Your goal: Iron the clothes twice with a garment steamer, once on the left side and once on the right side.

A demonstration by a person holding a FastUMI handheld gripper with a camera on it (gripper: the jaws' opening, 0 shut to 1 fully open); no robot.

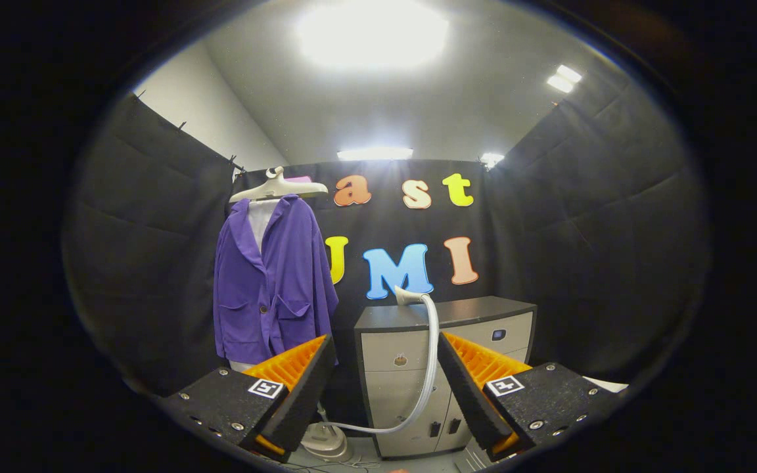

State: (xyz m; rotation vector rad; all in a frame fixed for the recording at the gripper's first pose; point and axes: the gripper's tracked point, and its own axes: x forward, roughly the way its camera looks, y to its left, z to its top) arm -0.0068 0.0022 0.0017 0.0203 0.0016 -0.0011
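Nearest the camera, the gripper (386, 358) has its two fingers spread wide apart and grasping nothing — the space between them is open air, with the cabinet showing through it. Each finger (299, 381) carries a small square marker on its upper face.

Beyond the fingers stands a low cabinet (405, 355) with a dark top and pale drawer fronts. On that top, near its middle, rests the steamer head (409, 296), its nozzle pointing toward the jacket side. From the head a pale hose (432, 355) drops down the front of the cabinet, passing between the fingers, then curves along the floor to the steamer base (326, 441), which sits low beside the cabinet just past the left finger; the base is partly hidden by that finger, so its shape is hard to make out.

To the left of the cabinet, well beyond the left finger, a purple jacket (273, 282) hangs on a pale hanger (278, 188) against the black cloth wall. It hangs open at the collar with something white showing inside the neck, and two flap pockets sit on its front. The jacket and the steamer head are apart — nothing touches the garment.
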